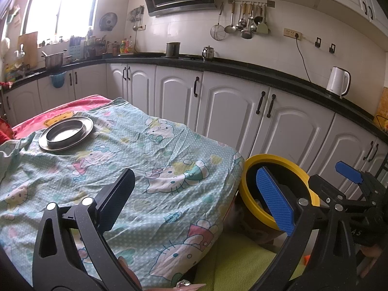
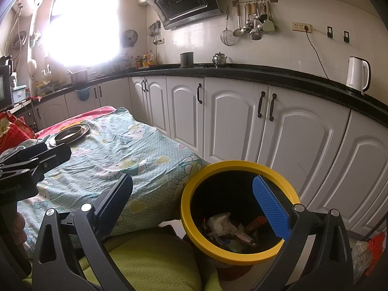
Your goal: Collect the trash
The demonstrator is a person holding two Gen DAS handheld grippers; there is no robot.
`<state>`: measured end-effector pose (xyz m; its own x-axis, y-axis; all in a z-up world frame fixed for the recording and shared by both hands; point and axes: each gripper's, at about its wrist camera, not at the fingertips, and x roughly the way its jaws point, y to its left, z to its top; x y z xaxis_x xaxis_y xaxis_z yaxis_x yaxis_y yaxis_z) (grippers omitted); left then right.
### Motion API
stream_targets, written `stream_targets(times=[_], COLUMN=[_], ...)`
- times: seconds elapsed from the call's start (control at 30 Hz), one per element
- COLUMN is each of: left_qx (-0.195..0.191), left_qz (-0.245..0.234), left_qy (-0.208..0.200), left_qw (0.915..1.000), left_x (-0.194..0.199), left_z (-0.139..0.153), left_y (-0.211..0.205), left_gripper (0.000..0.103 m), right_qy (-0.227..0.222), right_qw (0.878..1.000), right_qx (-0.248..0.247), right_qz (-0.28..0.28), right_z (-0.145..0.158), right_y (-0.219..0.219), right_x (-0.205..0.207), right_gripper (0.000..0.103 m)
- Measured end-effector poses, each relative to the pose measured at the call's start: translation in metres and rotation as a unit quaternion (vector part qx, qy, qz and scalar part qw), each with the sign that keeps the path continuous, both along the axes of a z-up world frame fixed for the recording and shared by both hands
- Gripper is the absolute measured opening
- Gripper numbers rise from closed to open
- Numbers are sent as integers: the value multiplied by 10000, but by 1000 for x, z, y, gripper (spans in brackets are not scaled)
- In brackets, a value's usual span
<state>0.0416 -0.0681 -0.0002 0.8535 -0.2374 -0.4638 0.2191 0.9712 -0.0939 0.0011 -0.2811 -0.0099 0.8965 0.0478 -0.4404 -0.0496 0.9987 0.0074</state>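
A yellow-rimmed black bin (image 2: pixel 191 220) stands on the floor at the table's right edge; it also shows in the left wrist view (image 1: pixel 247 169). Inside lie crumpled wrappers and other trash (image 2: pixel 225 225). My right gripper (image 2: pixel 196 201) is open and empty, its blue pad over the bin mouth, its black finger over the cloth. My left gripper (image 1: pixel 196 194) is open and empty above the table's right end. The right gripper (image 1: pixel 349 172) appears at the right of the left wrist view, and the left gripper (image 2: pixel 41 155) at the left of the right wrist view.
The table carries a teal cartoon-cat cloth (image 1: pixel 145 160) with a steel dish on a steel plate (image 1: pixel 66 133) at its far left. White cabinets (image 2: pixel 232 118) under a black counter run behind, with a white kettle (image 2: pixel 359 75). Green fabric (image 2: pixel 150 262) lies below.
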Motion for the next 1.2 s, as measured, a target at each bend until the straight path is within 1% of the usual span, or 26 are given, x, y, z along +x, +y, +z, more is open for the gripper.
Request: stream_targets(times=[0.53, 0.7, 0.83, 0.93, 1.03, 1.13, 1.2], left_qx=[5, -20, -159, -124, -278, -333, -327], left_qz=[9, -44, -82, 44, 193, 700, 1301], left_qy=[21, 105, 268, 277, 375, 558, 729], left_qw=[10000, 9999, 9995, 9995, 9987, 9954, 9883], left_x=[0, 1, 4, 4, 5, 5, 3], left_z=[-1, -8, -13, -13, -11, -13, -18], left_y=[-1, -2, 0, 3, 19, 52, 93], left_gripper=[92, 92, 92, 92, 92, 92, 92], right_qy=[3, 7, 24, 52, 117, 294, 450], right_qw=[10000, 10000, 10000, 10000, 9998, 9989, 9961], right_qx=[0, 5, 21, 46, 125, 172, 56], right_qz=[0, -4, -7, -7, 66, 310, 758], right_z=[1, 1, 0, -2, -2, -1, 2], right_y=[0, 0, 0, 0, 2, 17, 50], right_x=[0, 0, 1, 1, 4, 16, 30], right_gripper=[97, 97, 97, 97, 97, 97, 97])
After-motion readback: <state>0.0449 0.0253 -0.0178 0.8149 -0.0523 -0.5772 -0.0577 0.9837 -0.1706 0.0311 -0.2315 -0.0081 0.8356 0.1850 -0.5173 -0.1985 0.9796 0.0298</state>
